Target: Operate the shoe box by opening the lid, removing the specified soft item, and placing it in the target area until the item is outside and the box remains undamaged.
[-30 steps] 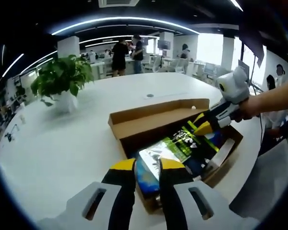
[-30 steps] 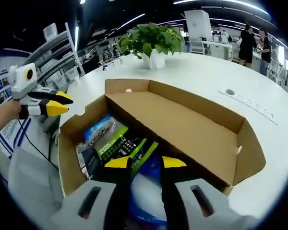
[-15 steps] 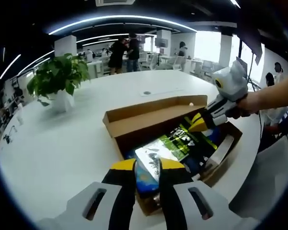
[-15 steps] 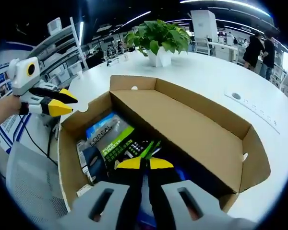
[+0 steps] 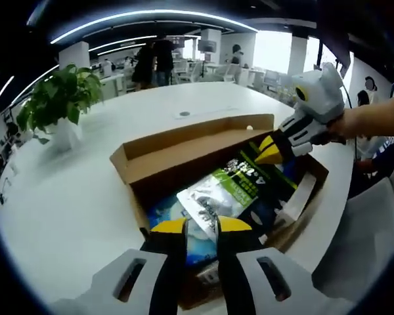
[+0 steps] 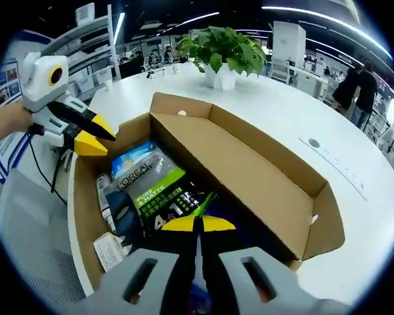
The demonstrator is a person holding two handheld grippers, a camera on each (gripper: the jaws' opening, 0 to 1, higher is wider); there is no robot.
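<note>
While the shoe box is sitting on the white counter with its lid already folded open and back, the soft item is being taken to be the green-and-black pouch lying inside on top of the other packets. In the right gripper view the right tool is being held over the pouch's near end with its jaws together; whether pouch film is being pinched between the tips cannot be told. In the left gripper view the right tool is being seen at the far end of the same pouch, low in the box. The left tool is being held with jaws apart just above the near end of the box, over a blue packet, gripping nothing.

The pouch is being judged light, floppy and glossy, so likely slippery; a pinch on a flat sealed edge or corner is being advised, not the bulging middle. A slow lift is being suggested, since sagging film could be snagged on the cardboard wall and thin card could be creased. A potted plant is standing well apart.
</note>
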